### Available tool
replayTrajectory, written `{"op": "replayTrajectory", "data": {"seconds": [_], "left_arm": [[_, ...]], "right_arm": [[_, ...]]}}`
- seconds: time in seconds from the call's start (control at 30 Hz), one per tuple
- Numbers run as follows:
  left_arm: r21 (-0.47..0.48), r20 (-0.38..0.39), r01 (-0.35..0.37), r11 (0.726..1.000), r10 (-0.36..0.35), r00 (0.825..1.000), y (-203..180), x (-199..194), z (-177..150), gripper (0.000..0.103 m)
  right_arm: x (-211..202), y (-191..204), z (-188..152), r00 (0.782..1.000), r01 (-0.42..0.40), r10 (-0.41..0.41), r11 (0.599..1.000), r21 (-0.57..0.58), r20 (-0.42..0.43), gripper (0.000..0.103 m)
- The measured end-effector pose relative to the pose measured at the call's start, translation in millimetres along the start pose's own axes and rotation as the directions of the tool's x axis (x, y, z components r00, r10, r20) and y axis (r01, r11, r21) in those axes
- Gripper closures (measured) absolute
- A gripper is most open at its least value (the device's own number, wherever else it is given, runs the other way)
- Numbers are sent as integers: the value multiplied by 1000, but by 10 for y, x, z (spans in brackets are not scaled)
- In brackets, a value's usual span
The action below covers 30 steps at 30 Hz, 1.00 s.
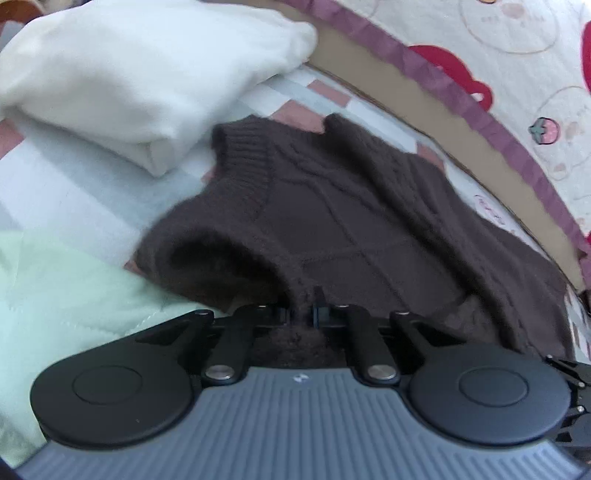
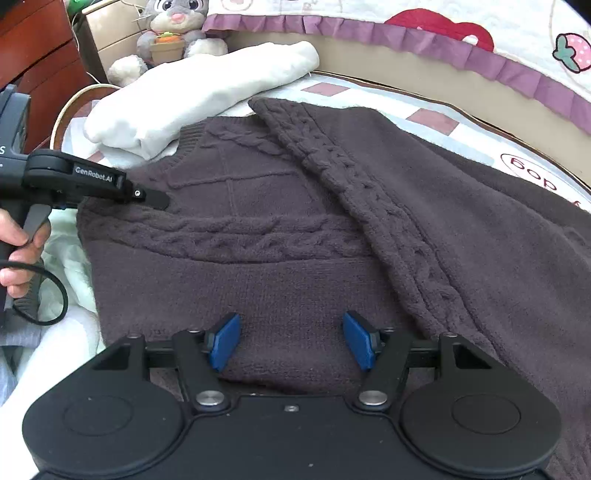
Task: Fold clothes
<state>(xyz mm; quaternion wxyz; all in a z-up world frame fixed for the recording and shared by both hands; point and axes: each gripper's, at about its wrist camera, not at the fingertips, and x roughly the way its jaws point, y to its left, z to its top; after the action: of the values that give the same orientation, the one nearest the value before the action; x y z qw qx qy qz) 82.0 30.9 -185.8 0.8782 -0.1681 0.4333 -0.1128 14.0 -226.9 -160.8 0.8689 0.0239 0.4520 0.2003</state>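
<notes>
Brown cable-knit sweater [image 2: 295, 229] lies spread on the patchwork bedsheet [image 2: 432, 122], filling the middle of both views; one cabled sleeve [image 2: 354, 177] is folded diagonally across the chest from 11 o'clock down to 5 o'clock in the right wrist view. Left gripper [image 1: 303, 312] is clamped on a bunch of the knit near the shoulder edge, fabric bulging behind the closed fingers; from the right wrist view it enters at 9 o'clock [image 2: 155, 199], tip on the sweater by the collar, a hand [image 2: 18, 243] squeezing its trigger. Right gripper [image 2: 291, 339] sits over the hem at 6 o'clock, blue pads [image 2: 223, 341] spread wide, gripping nothing. Around it: folded white garment [image 2: 192, 99] at 11 o'clock, touching the sweater's collar side; pale green cloth [image 1: 74, 295] at 8 o'clock beside the left gripper; plush rabbit [image 2: 173, 29] at 12 o'clock behind the white pile; quilt with purple ruffle [image 2: 480, 55] along 1–3 o'clock. Left wrist view is motion-blurred, knit detail soft. Sweater's right side is cut off at frame edge; whether the right pads touch the fabric, can't tell.
</notes>
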Motion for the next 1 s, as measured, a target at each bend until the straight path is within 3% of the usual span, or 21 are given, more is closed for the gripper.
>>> {"op": "replayTrajectory", "data": {"seconds": [0.03, 0.13, 0.2, 0.27, 0.3, 0.4, 0.47, 0.5, 0.53, 0.57, 0.6, 0.7, 0.73, 0.77, 0.87, 0.9, 1.0], "left_arm": [[12, 15, 7, 1000, -7, 1000, -28, -29, 26, 95], [205, 105, 36, 978, -58, 993, -415, -198, 167, 95], [308, 131, 91, 947, -137, 982, -726, -291, 236, 95], [390, 127, 178, 903, -244, 961, -1079, -368, 285, 95], [430, 121, 219, 876, -296, 947, -1255, -406, 309, 95], [547, 34, 335, 767, -420, 907, -1839, -410, 202, 95], [614, -59, 384, 689, -445, 894, -2232, -272, -5, 95], [643, -106, 408, 648, -452, 886, -2425, -200, -116, 95], [661, -157, 429, 616, -446, 881, -2588, -108, -280, 95], [653, -206, 452, 607, -431, 878, -2712, 2, -421, 95], [617, -262, 487, 618, -422, 868, -2774, 107, -528, 94], [487, -396, 563, 668, -405, 824, -2750, 425, -712, 92], [473, -402, 561, 679, -400, 823, -2728, 452, -709, 92], [459, -408, 559, 690, -395, 823, -2707, 478, -706, 92], [416, -425, 554, 721, -384, 819, -2637, 547, -693, 90], [398, -420, 571, 719, -411, 809, -2582, 490, -652, 89], [342, -399, 619, 707, -487, 776, -2415, 320, -527, 74]], "right_arm": [[-31, -56, 13, 1000, -16, 15, 999, 45, 10, 36], [-135, -282, 37, 997, -70, 61, 976, 208, 48, 36], [-248, -693, -11, 990, -133, 100, 891, 434, 99, 36], [-361, -1105, -60, 980, -196, 124, 752, 630, 157, 37], [-449, -1279, -84, 975, -216, 118, 689, 692, 187, 36], [-849, -1644, -192, 950, -285, 71, 588, 757, 303, 35], [-1062, -1874, -333, 915, -380, 80, 495, 781, 394, 33], [-1149, -1962, -402, 901, -412, 77, 463, 785, 427, 33], [-1213, -2013, -466, 894, -421, 64, 455, 784, 443, 32], [-1256, -2060, -534, 892, -420, 48, 456, 785, 450, 30], [-1267, -2103, -615, 893, -415, 31, 446, 793, 450, 30], [-1211, -2214, -862, 891, -427, -2, 341, 838, 455, 29], [-1171, -2236, -900, 885, -446, 10, 312, 839, 466, 29], [-1137, -2243, -894, 887, -444, 21, 309, 841, 461, 30], [-1023, -2160, -747, 918, -377, 40, 397, 837, 394, 31], [-974, -2131, -699, 926, -359, 50, 426, 830, 375, 31], [-847, -2097, -675, 929, -359, 85, 439, 823, 360, 31]]}}
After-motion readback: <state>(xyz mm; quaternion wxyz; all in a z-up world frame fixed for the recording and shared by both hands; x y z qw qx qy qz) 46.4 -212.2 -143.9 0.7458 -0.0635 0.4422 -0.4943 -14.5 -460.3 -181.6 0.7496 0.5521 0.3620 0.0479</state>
